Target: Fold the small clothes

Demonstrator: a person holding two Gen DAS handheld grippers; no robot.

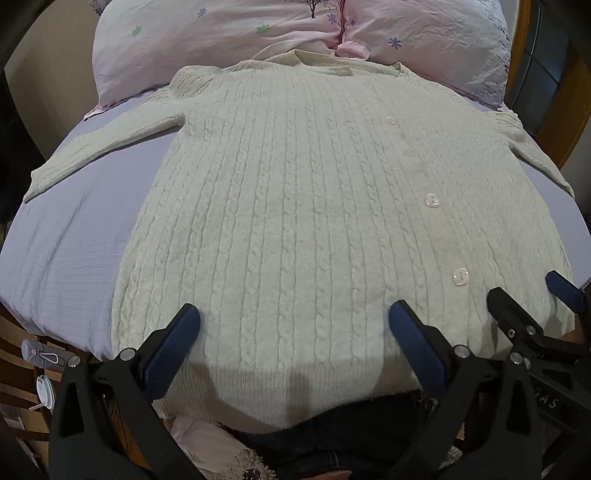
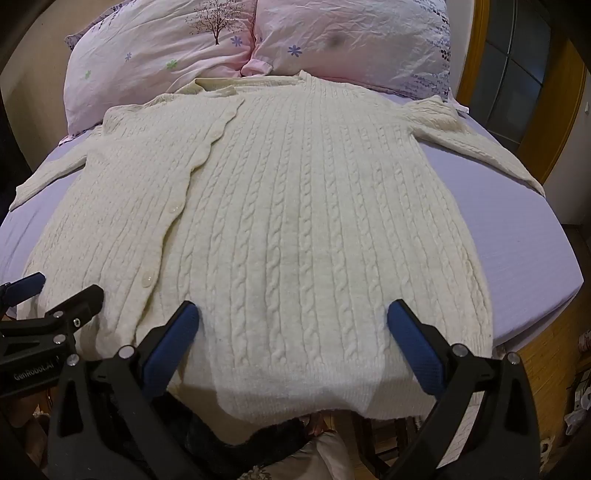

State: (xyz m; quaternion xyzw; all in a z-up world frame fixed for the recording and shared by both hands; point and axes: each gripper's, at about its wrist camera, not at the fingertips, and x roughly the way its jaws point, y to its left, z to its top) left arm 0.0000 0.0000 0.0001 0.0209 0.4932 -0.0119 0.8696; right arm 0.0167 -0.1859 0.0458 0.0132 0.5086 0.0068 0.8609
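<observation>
A cream cable-knit cardigan lies flat, buttoned, front up on a lilac bed sheet, collar toward the pillows, sleeves spread to both sides. Its hem hangs slightly over the near bed edge. My left gripper is open, jaws wide apart just above the hem on the cardigan's left half. My right gripper is open above the hem on the right half. The right gripper also shows in the left wrist view, and the left gripper in the right wrist view. Neither holds anything.
Two pink floral pillows lie at the head of the bed behind the collar. A wooden frame and dark panel stand at the right. A dark garment and floor clutter lie below the near bed edge.
</observation>
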